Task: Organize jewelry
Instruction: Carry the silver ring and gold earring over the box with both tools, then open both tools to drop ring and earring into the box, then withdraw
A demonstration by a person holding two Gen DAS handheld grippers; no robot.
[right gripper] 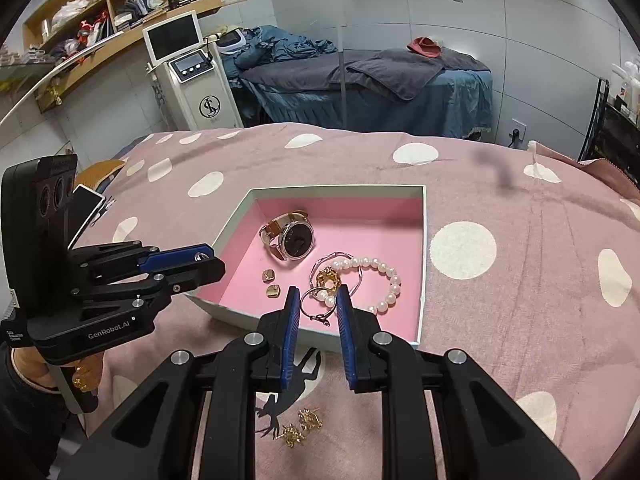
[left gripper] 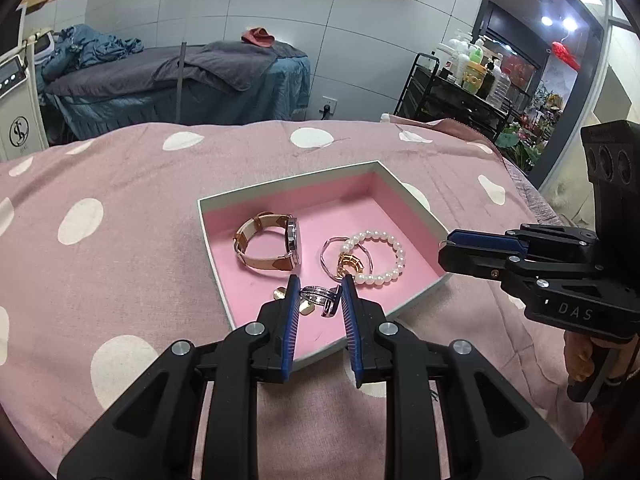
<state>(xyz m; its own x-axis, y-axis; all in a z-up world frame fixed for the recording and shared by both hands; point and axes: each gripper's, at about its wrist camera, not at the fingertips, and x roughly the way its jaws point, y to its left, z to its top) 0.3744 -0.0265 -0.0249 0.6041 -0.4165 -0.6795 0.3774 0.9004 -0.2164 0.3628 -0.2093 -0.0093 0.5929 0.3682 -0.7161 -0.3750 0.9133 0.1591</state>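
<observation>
A shallow box with pink lining [left gripper: 280,184] [right gripper: 340,190] lies on the pink dotted bedspread. In it are a leather-strap watch [left gripper: 272,244] [right gripper: 294,240], a pearl bracelet [left gripper: 394,258] [right gripper: 390,280], a gold ring [left gripper: 351,262] [right gripper: 328,278] and two small gold studs [right gripper: 269,276]. My left gripper [left gripper: 321,282] [right gripper: 202,258] hangs over the box's near corner, shut on a silver ring [left gripper: 316,295]. My right gripper [right gripper: 318,292] [left gripper: 448,246] hovers over the box's near edge, shut on a thin silver hoop [right gripper: 322,318].
Two gold earrings [right gripper: 310,418] lie on the bedspread in front of the box, under my right gripper. A phone [right gripper: 86,208] rests at the bed's left side. A treatment bed [right gripper: 360,80], a white machine [right gripper: 192,72] and a bottle cart [left gripper: 472,68] stand behind.
</observation>
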